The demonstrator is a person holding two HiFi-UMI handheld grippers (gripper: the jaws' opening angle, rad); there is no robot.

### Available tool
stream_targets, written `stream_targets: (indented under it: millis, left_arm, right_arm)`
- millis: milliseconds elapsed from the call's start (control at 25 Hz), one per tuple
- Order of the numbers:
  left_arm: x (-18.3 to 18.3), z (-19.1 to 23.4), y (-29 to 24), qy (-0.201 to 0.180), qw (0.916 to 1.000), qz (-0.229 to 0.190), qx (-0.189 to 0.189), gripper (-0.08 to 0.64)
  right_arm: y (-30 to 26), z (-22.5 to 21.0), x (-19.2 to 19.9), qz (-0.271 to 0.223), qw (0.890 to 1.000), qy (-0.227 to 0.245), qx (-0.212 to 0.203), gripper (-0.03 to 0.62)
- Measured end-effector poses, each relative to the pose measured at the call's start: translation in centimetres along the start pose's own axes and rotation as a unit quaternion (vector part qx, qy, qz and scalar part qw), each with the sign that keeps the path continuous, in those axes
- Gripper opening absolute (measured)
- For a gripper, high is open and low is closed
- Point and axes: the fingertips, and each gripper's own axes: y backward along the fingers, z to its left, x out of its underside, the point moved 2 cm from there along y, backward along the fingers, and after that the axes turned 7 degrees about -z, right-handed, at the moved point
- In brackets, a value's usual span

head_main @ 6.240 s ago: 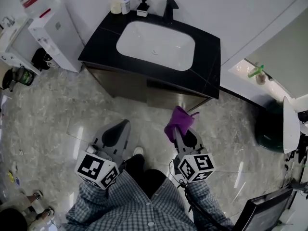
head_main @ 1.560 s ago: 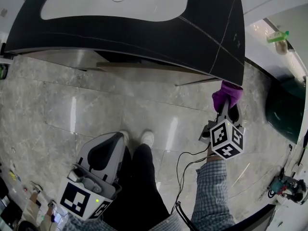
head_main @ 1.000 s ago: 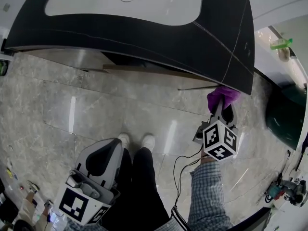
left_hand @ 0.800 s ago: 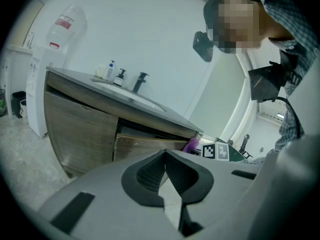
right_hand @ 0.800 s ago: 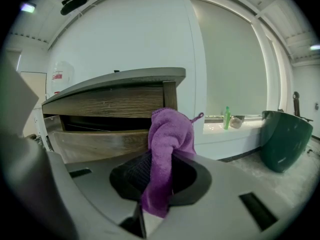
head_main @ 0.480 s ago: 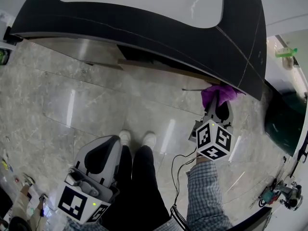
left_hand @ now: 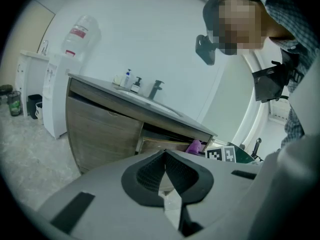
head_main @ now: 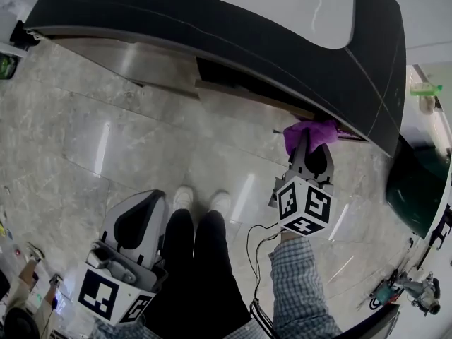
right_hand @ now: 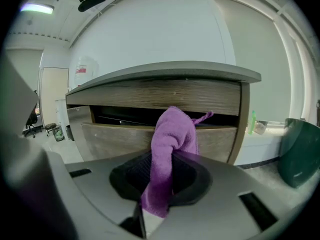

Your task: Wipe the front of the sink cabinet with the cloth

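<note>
Cloth (right_hand: 172, 134) is clamped between the fingers of the right gripper (right_hand: 161, 179), its tip ahead of them at the cabinet (right_hand: 115, 136) front. The fingers of the left gripper (left_hand: 165, 173) are pressed together.

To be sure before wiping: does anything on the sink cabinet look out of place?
Yes. The drawer stands partly pulled out of the sink cabinet, and a dark gap shows above its front. The right gripper holds the purple cloth close to it.

no readable text, water bottle label (left_hand: 78, 32) blurred
</note>
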Motion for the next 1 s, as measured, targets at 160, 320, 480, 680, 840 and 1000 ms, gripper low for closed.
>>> stream_targets:
  millis: [160, 320, 480, 680, 840, 1000]
  left_arm:
    - [-0.1, 1.2, 0.5, 0.007, 0.9998, -0.007, -0.016, 0.011]
    - [-0.2, 2.1, 1.0, 0.010, 0.9994, -0.015, -0.029, 0.011]
    - [-0.1, 3.0, 1.5, 0.015, 0.9991, -0.017, -0.036, 0.011]
    - [0.0, 4.2, 2.0, 0.022, 0.9984, -0.021, -0.048, 0.011]
    - [-0.1, 5.0, 2.8, 0.025, 0.9977, -0.026, -0.058, 0.011]
    - [-0.2, 5.9, 3.3, 0.027, 0.9969, -0.029, -0.069, 0.011]
  right_arm:
    - [-0.3, 2.1, 0.0, 0.002, 1.000, 0.008, -0.025, 0.077]
    - [-0.6, 5.0, 0.0, 0.000, 0.998, 0.034, -0.057, 0.077]
    - [-1.1, 7.7, 0.0, 0.000, 0.996, 0.028, -0.081, 0.077]
    - [-1.6, 10.9, 0.1, 0.001, 0.993, 0.035, -0.117, 0.077]
    - [-1.8, 14.1, 0.0, 0.001, 0.987, 0.039, -0.155, 0.077]
    - [-2.4, 17.5, 0.0, 0.002, 0.980, 0.046, -0.195, 0.077]
